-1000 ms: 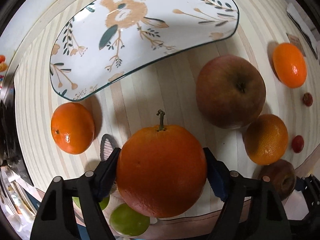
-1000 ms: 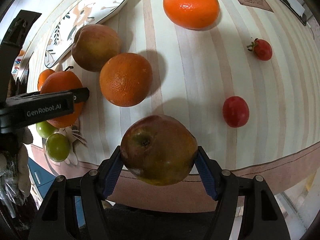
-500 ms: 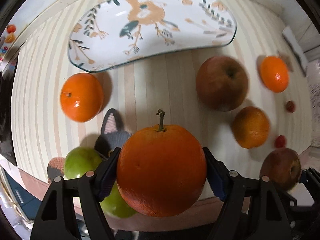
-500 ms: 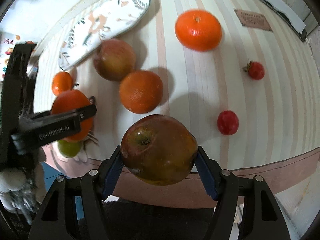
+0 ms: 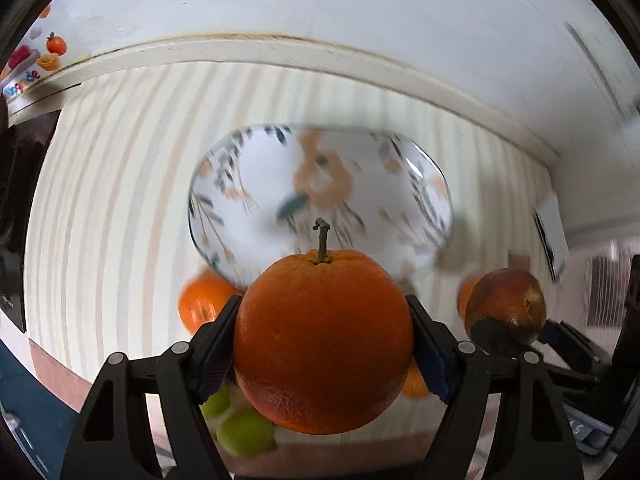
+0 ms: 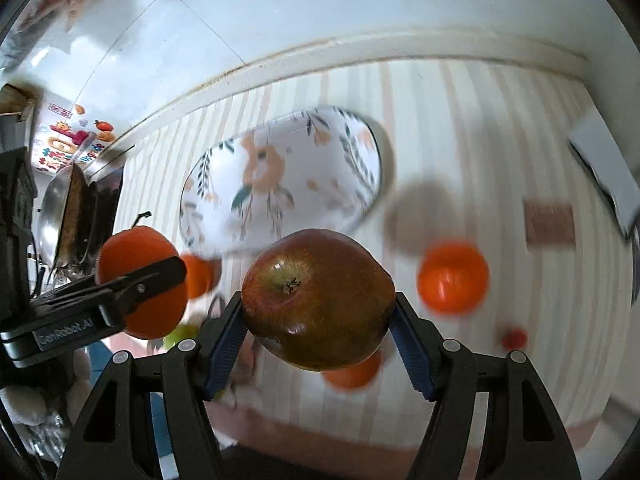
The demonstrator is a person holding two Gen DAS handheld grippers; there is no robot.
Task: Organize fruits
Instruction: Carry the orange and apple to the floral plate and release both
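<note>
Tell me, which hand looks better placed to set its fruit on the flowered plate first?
Probably the left. Its tool holds the orange directly before the flowered plate, while the right tool's apple sits off toward the plate's right end.

Left gripper point(image 6: 160, 280) side, white print: "GenRobot.AI", first letters soft
Brown plaque point(image 6: 549, 222) on the table: lettering blurred, unreadable
Stickers point(image 6: 72, 136) on the wall at far left: coloured shapes and letters, too blurred to read
Left wrist view: no readable text
</note>
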